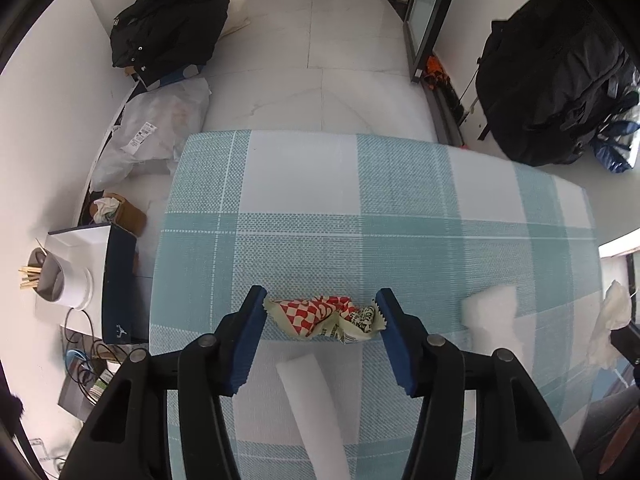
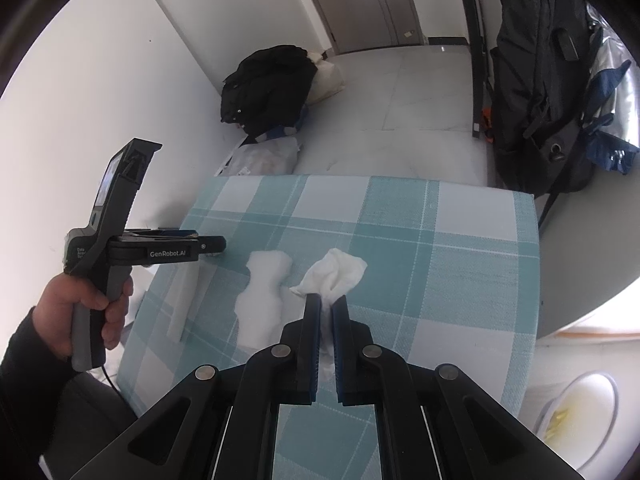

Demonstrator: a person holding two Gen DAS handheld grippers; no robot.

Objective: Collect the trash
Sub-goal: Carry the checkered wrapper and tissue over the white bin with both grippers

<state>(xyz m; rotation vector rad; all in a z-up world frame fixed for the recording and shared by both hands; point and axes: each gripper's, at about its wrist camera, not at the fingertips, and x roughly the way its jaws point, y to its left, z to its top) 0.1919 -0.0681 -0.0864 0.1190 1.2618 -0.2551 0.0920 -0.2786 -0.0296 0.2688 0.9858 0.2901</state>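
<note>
Blue pads of the left hand-held gripper (image 1: 322, 306) stand half open, flanking a wrapper (image 1: 326, 318) on the bench (image 1: 400, 248), tips at its ends. The right hand-held gripper (image 2: 326, 306) pinches a tissue (image 2: 334, 270), angled downward.

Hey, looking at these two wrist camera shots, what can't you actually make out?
- Left wrist view: printing on the red checkered wrapper is crumpled and too small to read.
- Left wrist view: near end of the white foam strip is cut off by the bottom edge.
- Right wrist view: lower part of the tissue is hidden between the right gripper fingers.
- Right wrist view: the white bin's contents are blurred at the edge.
</note>
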